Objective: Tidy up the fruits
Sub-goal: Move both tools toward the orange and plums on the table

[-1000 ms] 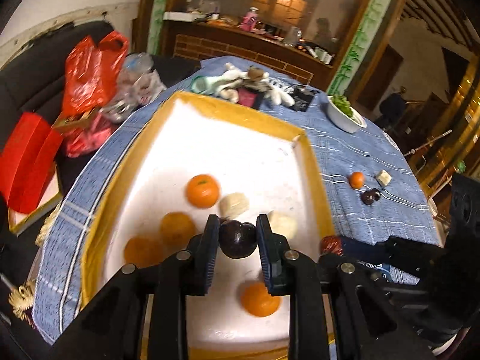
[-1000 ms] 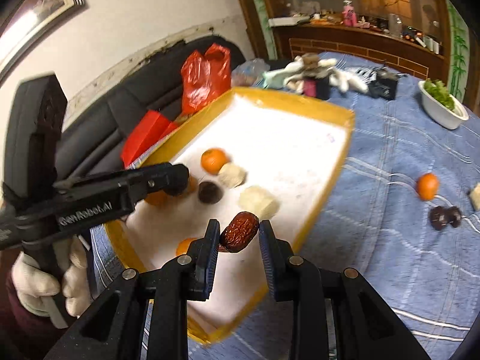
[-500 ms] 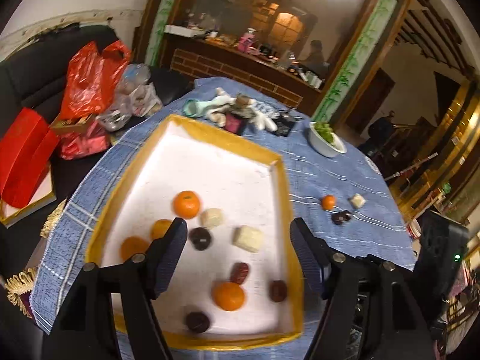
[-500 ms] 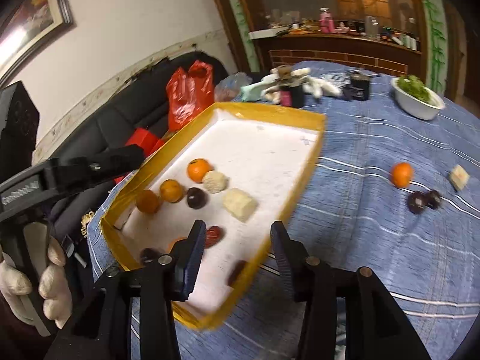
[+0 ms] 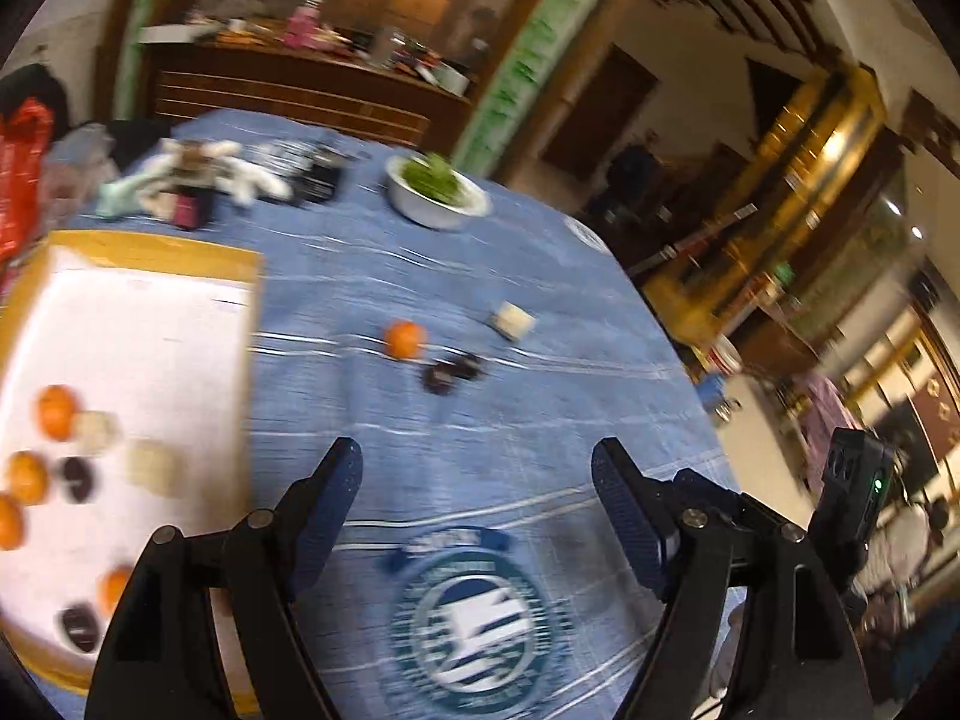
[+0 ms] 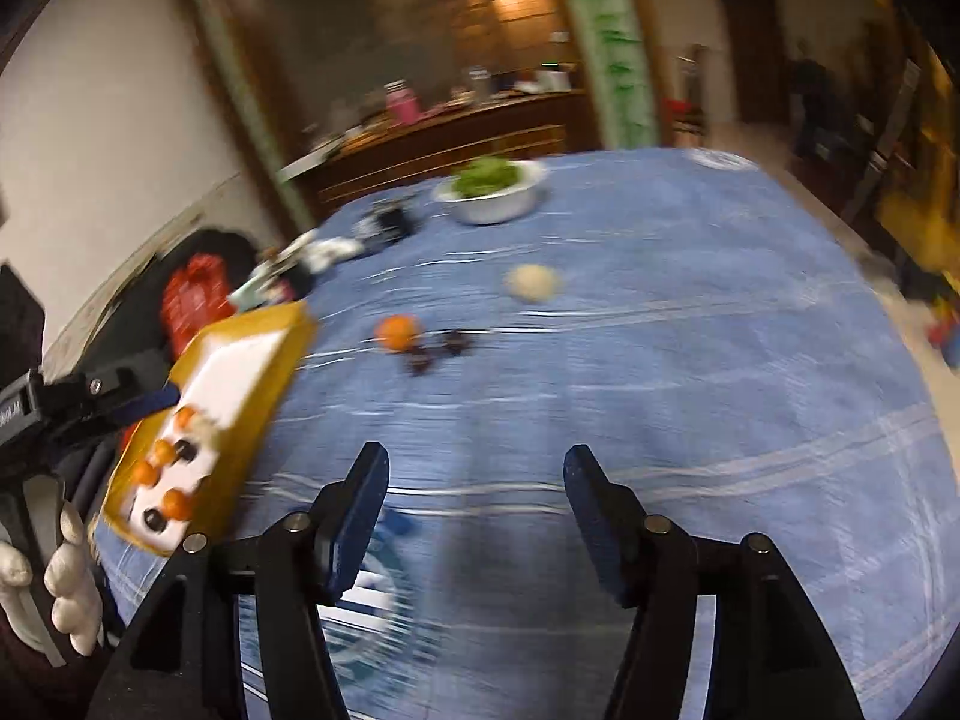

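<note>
Most fruit sits in the tray (image 5: 150, 252), both grippers (image 5: 477, 516) (image 6: 477, 516) empty with fingers just spread, leaving the orange (image 5: 405, 339), dark fruits (image 5: 450, 372) and pale piece (image 5: 512, 320) on the surface (image 5: 540, 420).

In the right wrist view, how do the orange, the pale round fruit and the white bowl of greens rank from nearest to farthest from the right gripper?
Measured from the right gripper:
1. The orange, on the blue cloth, ahead and a little left of the fingers.
2. The pale round fruit, farther back, slightly to the right.
3. The white bowl of greens, at the far side of the table.
</note>
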Available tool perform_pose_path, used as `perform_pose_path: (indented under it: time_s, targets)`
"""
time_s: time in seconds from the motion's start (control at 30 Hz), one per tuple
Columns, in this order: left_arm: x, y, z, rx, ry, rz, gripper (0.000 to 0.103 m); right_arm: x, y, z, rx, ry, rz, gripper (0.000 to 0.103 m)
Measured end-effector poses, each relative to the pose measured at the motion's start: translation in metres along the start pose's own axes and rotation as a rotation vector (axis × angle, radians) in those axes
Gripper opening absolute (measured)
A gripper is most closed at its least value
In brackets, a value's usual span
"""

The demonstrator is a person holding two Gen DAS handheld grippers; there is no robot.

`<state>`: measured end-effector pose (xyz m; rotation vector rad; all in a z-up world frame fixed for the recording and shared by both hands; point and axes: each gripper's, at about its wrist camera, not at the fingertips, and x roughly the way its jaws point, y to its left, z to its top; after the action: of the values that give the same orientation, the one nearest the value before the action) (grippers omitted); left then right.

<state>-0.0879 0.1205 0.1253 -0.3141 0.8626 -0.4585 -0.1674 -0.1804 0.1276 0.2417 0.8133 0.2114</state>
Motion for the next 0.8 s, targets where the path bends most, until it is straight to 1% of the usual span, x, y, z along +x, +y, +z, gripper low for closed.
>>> perform_pose_path:
  time_s: [0.1,0.23,0.43,0.57,0.7,0.8]
  targets:
    - [0.021,-0.019,-0.003,0.024,0.039,-0.005,0.078,-0.008,-0.039,0.002,0.070,-0.004,-0.045,0.066]
    - [0.044,-0.023,-0.002,0.005,0.084,0.020,0.078,-0.013,-0.065,0.007,0.110,-0.023,-0.042,0.066]
    - [0.057,-0.020,0.003,-0.014,0.091,0.051,0.078,0.000,-0.066,0.012,0.092,-0.005,-0.020,0.066]
    - [0.067,-0.019,0.005,-0.025,0.104,0.032,0.078,0.007,-0.059,0.017,0.088,-0.005,0.002,0.065]
    - [0.069,-0.025,0.008,0.000,0.097,0.023,0.078,0.011,-0.056,0.021,0.096,-0.022,0.016,0.066]
    - [0.070,-0.029,0.009,0.027,0.071,0.028,0.078,0.021,-0.061,0.028,0.126,-0.027,0.022,0.066]
